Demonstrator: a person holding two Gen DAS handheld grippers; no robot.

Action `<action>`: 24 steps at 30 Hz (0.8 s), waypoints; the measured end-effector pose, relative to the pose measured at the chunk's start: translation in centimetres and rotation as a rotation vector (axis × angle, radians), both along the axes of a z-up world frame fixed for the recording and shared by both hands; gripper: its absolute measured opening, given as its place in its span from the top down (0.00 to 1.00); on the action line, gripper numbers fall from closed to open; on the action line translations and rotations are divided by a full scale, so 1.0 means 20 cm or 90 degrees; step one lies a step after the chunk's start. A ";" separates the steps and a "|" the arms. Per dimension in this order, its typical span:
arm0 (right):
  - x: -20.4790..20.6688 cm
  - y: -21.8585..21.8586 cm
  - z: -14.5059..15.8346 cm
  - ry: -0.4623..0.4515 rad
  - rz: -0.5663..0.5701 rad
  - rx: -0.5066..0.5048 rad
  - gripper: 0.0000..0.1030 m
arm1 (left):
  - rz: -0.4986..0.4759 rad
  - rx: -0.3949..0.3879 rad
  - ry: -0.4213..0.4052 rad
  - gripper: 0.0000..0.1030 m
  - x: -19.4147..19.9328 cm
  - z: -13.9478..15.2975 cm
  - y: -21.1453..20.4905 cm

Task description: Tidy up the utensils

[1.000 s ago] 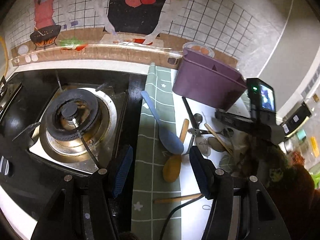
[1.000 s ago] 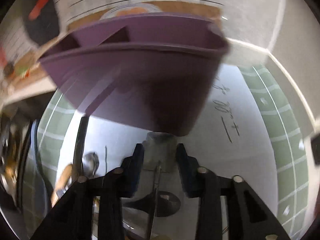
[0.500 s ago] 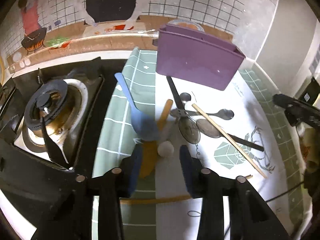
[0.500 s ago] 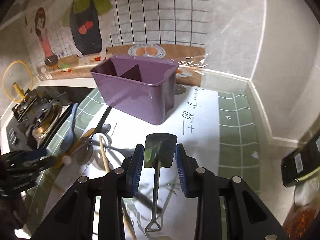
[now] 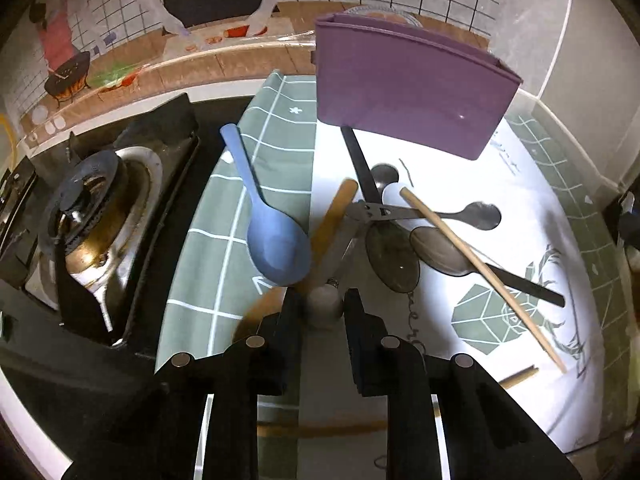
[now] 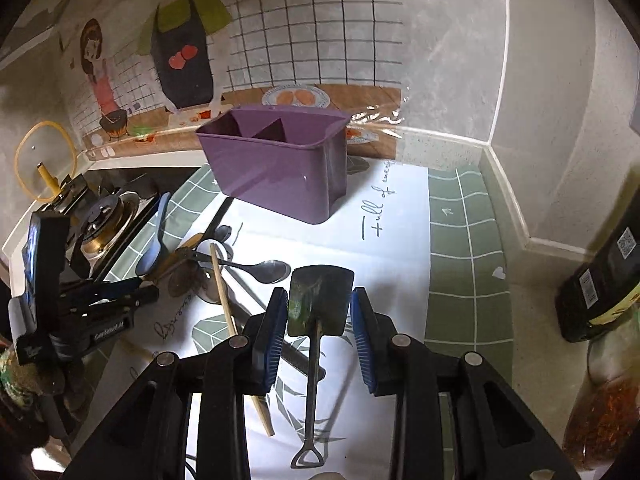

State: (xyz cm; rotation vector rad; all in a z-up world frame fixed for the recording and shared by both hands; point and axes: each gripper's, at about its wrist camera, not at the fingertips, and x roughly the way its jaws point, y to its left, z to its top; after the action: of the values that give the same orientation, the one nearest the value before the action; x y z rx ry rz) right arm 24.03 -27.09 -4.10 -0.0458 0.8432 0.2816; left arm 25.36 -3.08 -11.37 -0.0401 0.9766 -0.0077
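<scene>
Gleaming shovel-shaped steel spoon (image 6: 320, 300), upright

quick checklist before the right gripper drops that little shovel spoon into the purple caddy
1. Right gripper jaws shut on the small shovel-shaped spoon: ok, blade sits between both pads.
2. Spoon clear of the mat: ok, handle hangs below the jaws.
3. Purple caddy upright, compartments open: ok; what lies inside cannot be told.
4. Path to the caddy: ok, only bare mat ahead.
5. Left gripper out of the way: ok, it is low at the utensil pile, shut on a round-ended utensil.
6. Gripper above caddy rim: not ok, caddy is further back.
</scene>
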 end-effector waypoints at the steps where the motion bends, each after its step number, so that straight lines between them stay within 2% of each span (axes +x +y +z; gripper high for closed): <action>1: -0.01 0.00 0.01 -0.004 0.000 0.002 0.71 | -0.005 0.002 -0.017 0.78 -0.02 0.04 0.00; 3: -0.02 -0.02 0.04 -0.009 -0.002 0.013 0.72 | -0.012 0.012 -0.046 0.78 -0.07 0.13 0.01; 4: -0.02 -0.03 0.05 -0.010 -0.002 0.020 0.83 | -0.014 0.007 -0.058 0.78 -0.09 0.17 0.03; 5: -0.02 -0.03 0.06 -0.011 -0.003 0.023 0.89 | -0.012 -0.001 -0.067 0.78 -0.11 0.21 0.04; 6: -0.02 -0.03 0.08 -0.013 -0.004 0.025 0.90 | -0.009 -0.013 -0.077 0.78 -0.12 0.25 0.06; 12: -0.01 -0.02 0.07 -0.008 0.028 0.052 0.89 | -0.004 -0.045 -0.119 0.78 -0.18 0.41 0.12; 16: 0.01 -0.06 -0.01 0.038 0.033 0.046 0.73 | -0.008 -0.056 -0.141 0.78 -0.23 0.51 0.14; 19: 0.02 -0.10 -0.10 0.071 0.013 0.021 0.73 | -0.009 -0.059 -0.154 0.78 -0.27 0.57 0.16; 24: 0.07 -0.11 -0.25 0.126 -0.019 0.021 0.72 | -0.007 -0.072 -0.148 0.78 -0.31 0.58 0.18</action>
State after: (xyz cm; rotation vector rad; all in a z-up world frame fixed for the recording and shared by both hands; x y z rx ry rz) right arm 25.50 -29.36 -9.03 0.0260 1.0351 0.2741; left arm 19.16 0.59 0.14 -0.1352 0.7431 -0.0767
